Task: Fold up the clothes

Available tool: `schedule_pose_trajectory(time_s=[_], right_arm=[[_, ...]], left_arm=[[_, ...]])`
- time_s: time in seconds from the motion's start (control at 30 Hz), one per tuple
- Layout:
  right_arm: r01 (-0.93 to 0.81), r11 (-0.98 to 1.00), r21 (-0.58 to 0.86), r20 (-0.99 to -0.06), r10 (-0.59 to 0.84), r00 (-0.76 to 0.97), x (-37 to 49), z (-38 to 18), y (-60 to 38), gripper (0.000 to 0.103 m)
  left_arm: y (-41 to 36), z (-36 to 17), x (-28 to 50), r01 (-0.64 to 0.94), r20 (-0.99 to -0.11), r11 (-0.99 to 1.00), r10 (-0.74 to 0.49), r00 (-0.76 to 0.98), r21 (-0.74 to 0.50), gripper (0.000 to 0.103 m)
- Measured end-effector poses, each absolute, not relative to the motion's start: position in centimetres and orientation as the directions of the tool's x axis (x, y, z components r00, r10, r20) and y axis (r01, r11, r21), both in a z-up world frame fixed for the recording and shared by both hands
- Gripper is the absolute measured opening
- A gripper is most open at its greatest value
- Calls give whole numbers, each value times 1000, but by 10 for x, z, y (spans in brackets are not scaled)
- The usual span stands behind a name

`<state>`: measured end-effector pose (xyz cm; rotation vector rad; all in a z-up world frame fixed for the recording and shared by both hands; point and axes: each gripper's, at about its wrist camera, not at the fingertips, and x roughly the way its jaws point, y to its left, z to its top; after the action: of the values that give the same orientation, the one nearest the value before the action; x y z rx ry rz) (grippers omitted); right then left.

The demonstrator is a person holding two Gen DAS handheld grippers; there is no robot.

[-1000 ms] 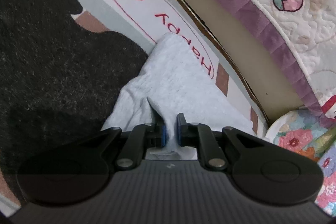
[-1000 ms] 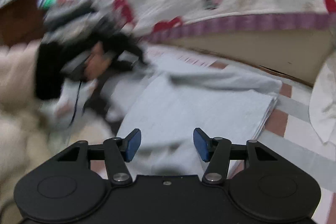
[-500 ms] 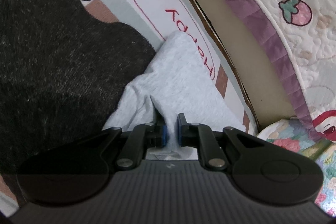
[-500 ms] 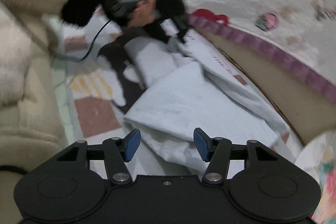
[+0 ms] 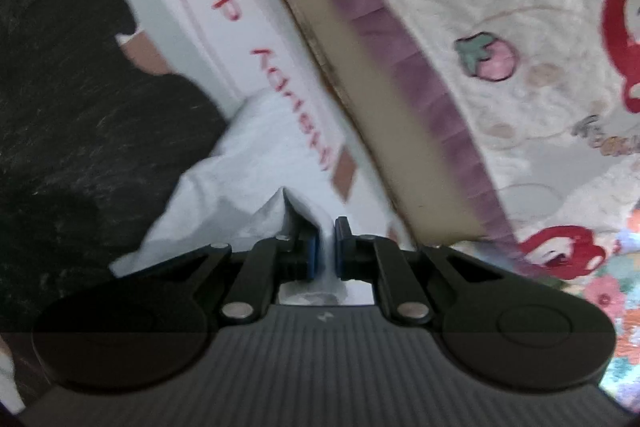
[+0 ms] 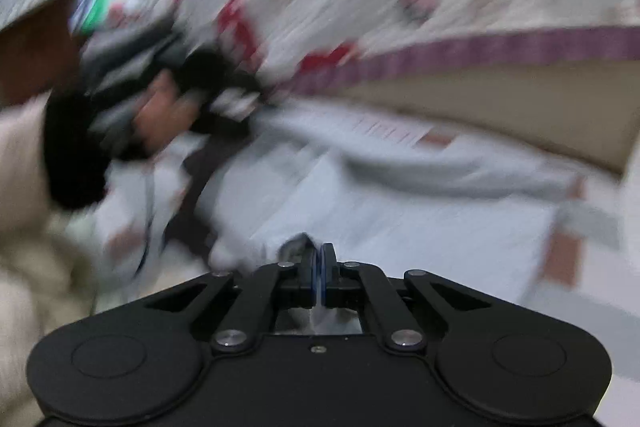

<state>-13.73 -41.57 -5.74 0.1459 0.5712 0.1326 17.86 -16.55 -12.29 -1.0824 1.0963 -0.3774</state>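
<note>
A light grey garment (image 5: 256, 163) lies on a patterned floor mat. My left gripper (image 5: 325, 243) is shut on a raised fold of it, with cloth pinched between the blue pads. In the right wrist view, which is blurred, the same garment (image 6: 400, 219) lies partly folded in a flat stack. My right gripper (image 6: 319, 267) is shut on its near edge, a bit of cloth showing between the closed pads. The other hand-held gripper (image 6: 224, 95), in a person's hand, shows at the far left end of the garment.
A black garment (image 5: 80, 115) lies on the mat to the left of the grey one. The mat (image 5: 224, 7) bears red lettering. A bed with a purple-trimmed quilt (image 5: 500, 47) and beige base runs along the right. A cream fleece sleeve (image 6: 24, 187) is at left.
My right gripper was open above the garment and is now shut on its near edge. My left gripper has kept its hold and shifted, lifting its fold of cloth.
</note>
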Motion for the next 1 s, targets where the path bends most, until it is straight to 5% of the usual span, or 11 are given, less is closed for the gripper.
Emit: schedule_pose_trajectory(time_s=[0.13,0.33,0.47,0.6,0.7,0.8,0.87,1.0], right_arm=[[43,991,128,-495,26,868,-124,-39,-450,2],[280,960,16,-615,-211,759,-92,-66,-484,2],[391,907,159,-614,-220,758,-100,-82,-497,7],[387,815,432,-513,-131,848,-116,-77,-523,13],[366,741,563,-489,-59,870,-114,-65,-543,14],[327,845,423,-583,-22,812,-78,-50,-530,15],[306,900,312,-651,-32,758,-52,-47,-521,41],[382,849,365,-722,-1,692,-14,-71,-544,44]], left_arm=[[-157,-120,177,-258,-473,397,-729,495,-881,9],[-122,-127,164,-273,-290,142,-705,647,-952,33],[-131,-91,167,-83,-407,434,-740,536,-897,37],[-172,-64,162,186,-609,737,-651,452,-650,38],[-195,-56,155,315,-654,807,-590,474,-500,40],[-223,-50,162,384,-653,828,-558,512,-408,41],[-240,-45,171,421,-653,839,-536,535,-344,49],[-257,-49,191,427,-676,866,-479,559,-260,53]])
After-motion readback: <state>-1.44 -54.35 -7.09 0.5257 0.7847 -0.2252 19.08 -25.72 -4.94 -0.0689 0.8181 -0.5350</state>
